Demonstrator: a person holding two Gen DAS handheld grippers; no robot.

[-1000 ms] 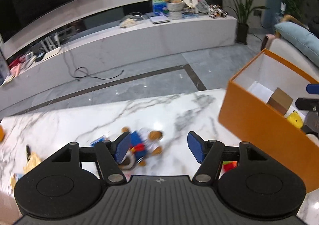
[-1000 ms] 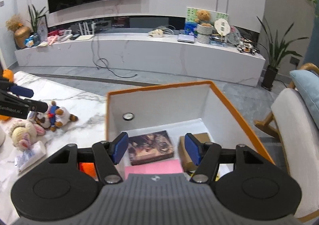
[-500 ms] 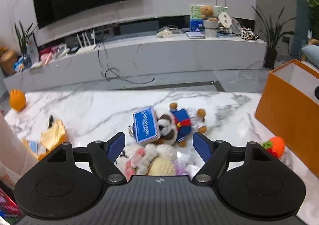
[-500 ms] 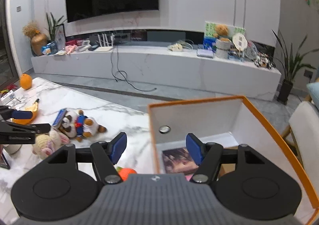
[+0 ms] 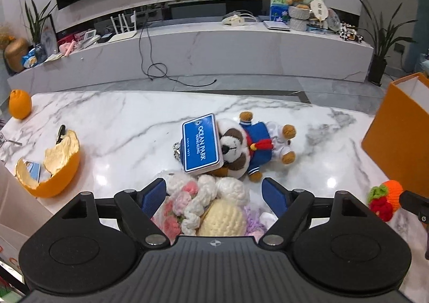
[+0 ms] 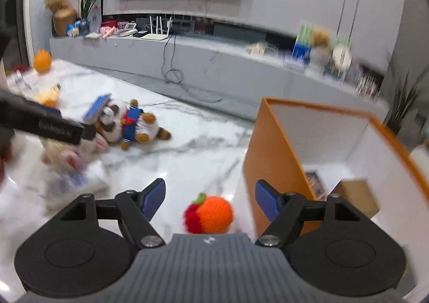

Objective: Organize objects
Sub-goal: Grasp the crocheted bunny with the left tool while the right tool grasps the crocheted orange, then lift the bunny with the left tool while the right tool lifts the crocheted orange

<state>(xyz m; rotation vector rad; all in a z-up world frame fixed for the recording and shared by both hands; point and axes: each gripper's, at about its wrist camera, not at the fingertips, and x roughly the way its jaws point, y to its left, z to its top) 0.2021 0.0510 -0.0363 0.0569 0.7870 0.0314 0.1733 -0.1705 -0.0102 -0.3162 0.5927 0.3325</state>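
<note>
My left gripper [image 5: 214, 194] is open, its fingers on either side of a white, pink and cream crocheted plush [image 5: 209, 206] lying on the marble table [image 5: 120, 131]. Just beyond it lies a plush bear in a blue sailor suit [image 5: 252, 144] with a blue "Ocean Park" tag [image 5: 201, 142]. My right gripper [image 6: 210, 195] is open above a crocheted orange-and-red fruit [image 6: 211, 214], which also shows in the left wrist view [image 5: 386, 201]. The orange box [image 6: 273, 158] stands right of it, with a book and a cardboard box inside.
An orange peel bowl [image 5: 51, 166] and a whole orange [image 5: 20, 104] sit at the table's left. A white TV bench [image 5: 214, 48] with cables and ornaments runs behind the table. The left gripper crosses the right wrist view [image 6: 48, 126].
My left gripper has moved down and closer over the crocheted plush. My right gripper has swung left, away from the orange box, and come over the crocheted fruit.
</note>
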